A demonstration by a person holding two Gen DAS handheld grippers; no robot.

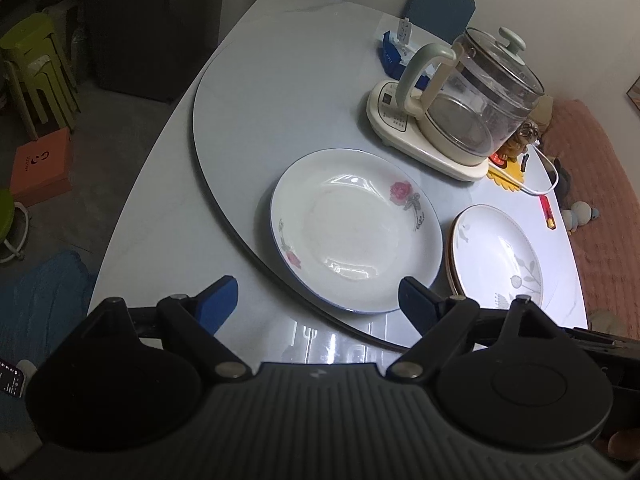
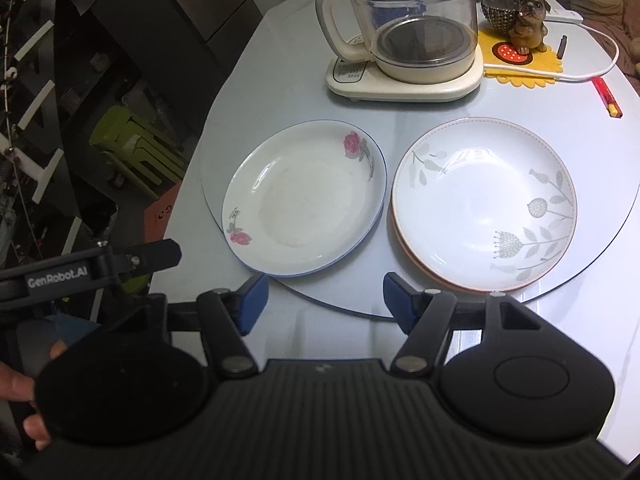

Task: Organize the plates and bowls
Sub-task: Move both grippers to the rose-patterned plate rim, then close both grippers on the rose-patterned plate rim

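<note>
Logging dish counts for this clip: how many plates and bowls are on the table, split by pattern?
Rose-pattern plate: 1
Grey-leaf plate: 1
Lower plate under the grey-leaf one, only its orange rim showing: 1
Bowls: 0
Total: 3

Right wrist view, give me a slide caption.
Open right gripper nears rose plate and leaf plate before the kettle.

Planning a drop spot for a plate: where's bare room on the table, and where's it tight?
Free: the turntable left of the kettle base, behind the rose plate; also the table's near edge by the grippers. Crowded: far right, around the dog figurine, yellow mat, cord and red pen. The plates sit nearly touching.
</note>
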